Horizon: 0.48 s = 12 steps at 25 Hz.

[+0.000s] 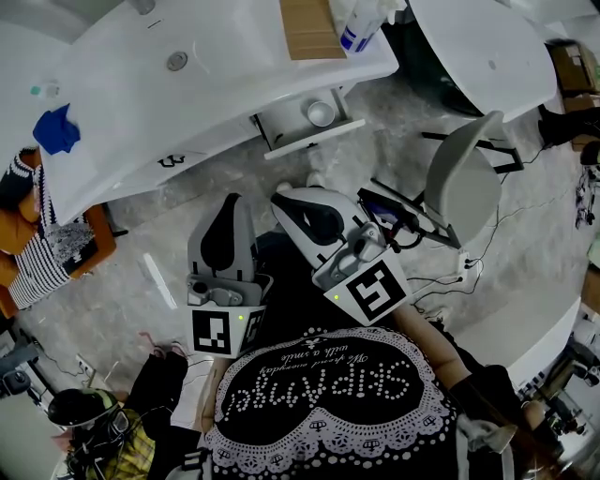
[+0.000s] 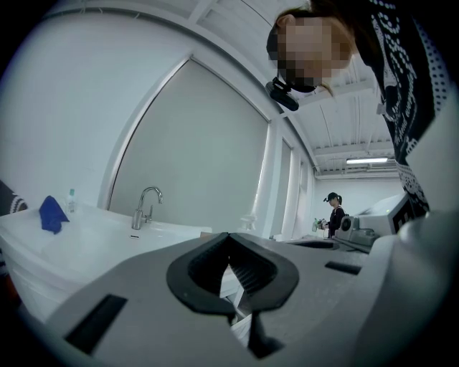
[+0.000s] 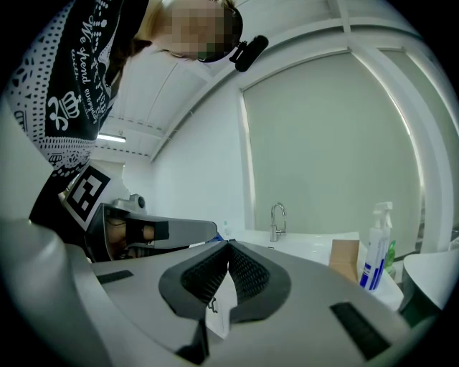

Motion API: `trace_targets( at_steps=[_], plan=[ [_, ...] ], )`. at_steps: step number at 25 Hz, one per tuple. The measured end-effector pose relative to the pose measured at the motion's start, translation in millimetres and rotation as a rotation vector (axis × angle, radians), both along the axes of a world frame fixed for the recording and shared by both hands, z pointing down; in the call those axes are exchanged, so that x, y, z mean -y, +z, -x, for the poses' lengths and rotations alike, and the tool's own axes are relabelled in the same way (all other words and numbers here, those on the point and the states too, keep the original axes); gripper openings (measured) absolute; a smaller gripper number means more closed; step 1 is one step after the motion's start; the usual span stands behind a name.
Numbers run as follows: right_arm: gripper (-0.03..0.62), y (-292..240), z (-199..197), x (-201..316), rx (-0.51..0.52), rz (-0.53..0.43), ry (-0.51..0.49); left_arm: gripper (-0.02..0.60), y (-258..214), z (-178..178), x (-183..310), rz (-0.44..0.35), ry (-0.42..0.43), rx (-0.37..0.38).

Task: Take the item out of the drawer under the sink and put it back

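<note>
Under the white sink counter (image 1: 141, 103) the drawer (image 1: 309, 141) stands pulled out. A round white item (image 1: 321, 113) lies inside it. Both grippers are held level in front of the person, well short of the drawer. The left gripper (image 1: 232, 199) points at the counter with its jaws together and nothing between them; in the left gripper view its tips (image 2: 229, 236) meet. My right gripper (image 1: 284, 197) is beside it, nearer the drawer, also shut and empty, and its tips (image 3: 229, 245) touch in the right gripper view.
A blue cloth (image 1: 56, 129) lies on the counter's left end, and a faucet (image 2: 145, 204) rises at the basin. A spray bottle (image 1: 361, 23) and a cardboard box (image 1: 311, 28) stand at the right end. A grey chair (image 1: 469, 178) stands right of the drawer.
</note>
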State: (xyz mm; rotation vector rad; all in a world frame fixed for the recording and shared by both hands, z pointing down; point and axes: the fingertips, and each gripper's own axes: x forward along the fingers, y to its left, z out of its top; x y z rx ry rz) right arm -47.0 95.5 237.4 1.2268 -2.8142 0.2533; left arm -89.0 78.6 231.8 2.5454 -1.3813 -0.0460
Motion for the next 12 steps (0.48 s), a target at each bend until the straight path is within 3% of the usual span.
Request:
trace_targets(
  at_steps=[7, 12],
  plan=[
    [0.018, 1.9, 1.9, 0.4, -0.004, 0.008, -0.007, 0.005, -1.6, 1.5, 1.2, -0.010, -0.001, -0.002],
    [0.018, 1.6, 1.8, 2.5, 0.005, 0.011, -0.002, 0.005, 0.6, 2.5, 4.7, 0.034, -0.029, -0.005]
  ],
)
